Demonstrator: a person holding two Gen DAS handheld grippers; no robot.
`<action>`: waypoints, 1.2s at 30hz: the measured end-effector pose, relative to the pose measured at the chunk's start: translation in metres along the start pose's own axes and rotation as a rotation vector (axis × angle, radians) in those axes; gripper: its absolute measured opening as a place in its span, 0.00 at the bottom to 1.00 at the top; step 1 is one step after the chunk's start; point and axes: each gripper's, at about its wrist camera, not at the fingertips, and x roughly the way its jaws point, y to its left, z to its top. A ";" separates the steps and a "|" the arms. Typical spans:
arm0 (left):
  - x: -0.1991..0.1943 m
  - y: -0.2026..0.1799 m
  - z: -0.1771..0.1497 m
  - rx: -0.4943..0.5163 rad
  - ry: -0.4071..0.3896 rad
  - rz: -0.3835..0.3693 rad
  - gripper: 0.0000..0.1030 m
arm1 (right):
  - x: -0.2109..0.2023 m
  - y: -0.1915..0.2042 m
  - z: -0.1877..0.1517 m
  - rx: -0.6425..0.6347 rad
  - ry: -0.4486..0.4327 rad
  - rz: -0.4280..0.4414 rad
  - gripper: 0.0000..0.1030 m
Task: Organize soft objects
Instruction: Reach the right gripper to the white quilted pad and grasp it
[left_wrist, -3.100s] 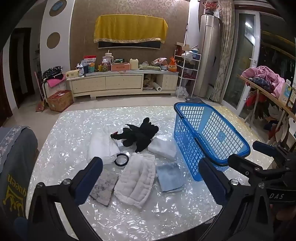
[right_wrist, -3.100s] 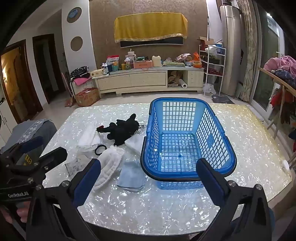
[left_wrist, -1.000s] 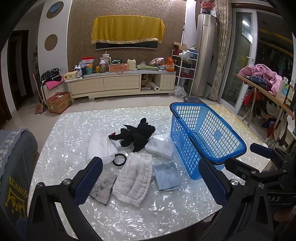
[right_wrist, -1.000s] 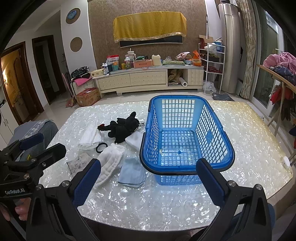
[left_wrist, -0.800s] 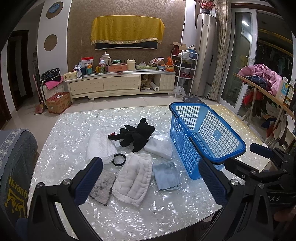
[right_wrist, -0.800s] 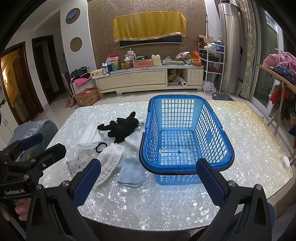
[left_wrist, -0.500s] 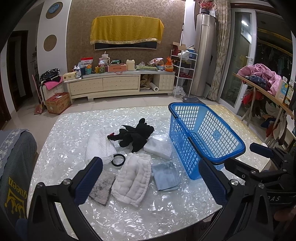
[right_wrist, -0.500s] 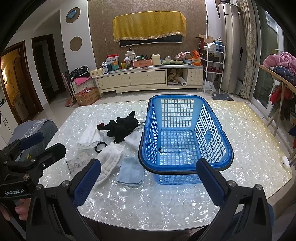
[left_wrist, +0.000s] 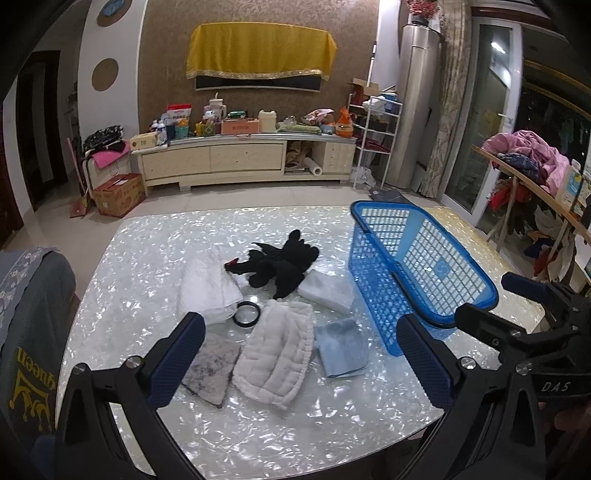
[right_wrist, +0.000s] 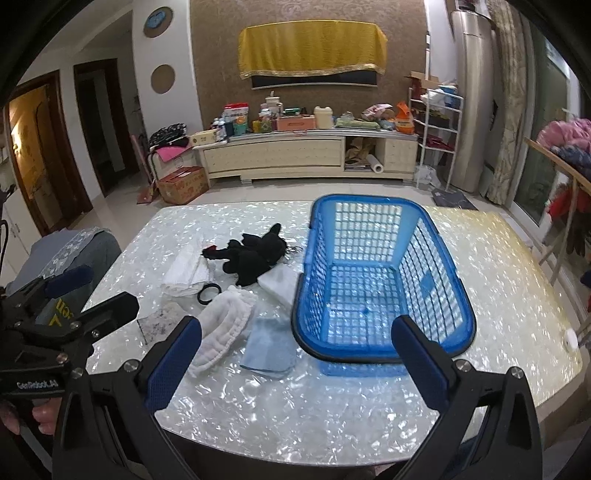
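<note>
My left gripper (left_wrist: 301, 356) and right gripper (right_wrist: 295, 360) hang spread wide, holding nothing; soft cloths (left_wrist: 275, 360) and black plush (left_wrist: 282, 267) lie on worktop (left_wrist: 147, 258), just beside blue basket (right_wrist: 450, 258).

left wrist: near table (left_wrist: 155, 254) edge, facing forward | right wrist: same | shared: blue basket (right_wrist: 454, 288)

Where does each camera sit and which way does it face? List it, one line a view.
Left wrist: on the left gripper, facing the cloths; open jaws and the right gripper show.
Right wrist: on the right gripper, facing the blue basket; open jaws and the left gripper show.
Shared: basket, black plush toy, table.
</note>
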 end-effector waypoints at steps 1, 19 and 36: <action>0.000 0.005 0.002 -0.008 0.000 0.005 1.00 | 0.001 0.002 0.002 -0.010 -0.002 0.002 1.00; 0.024 0.093 -0.004 -0.058 0.163 0.062 1.00 | 0.074 0.062 0.025 -0.177 0.150 0.168 1.00; 0.093 0.138 -0.040 -0.088 0.326 0.102 1.00 | 0.177 0.105 0.002 -0.188 0.425 0.216 0.87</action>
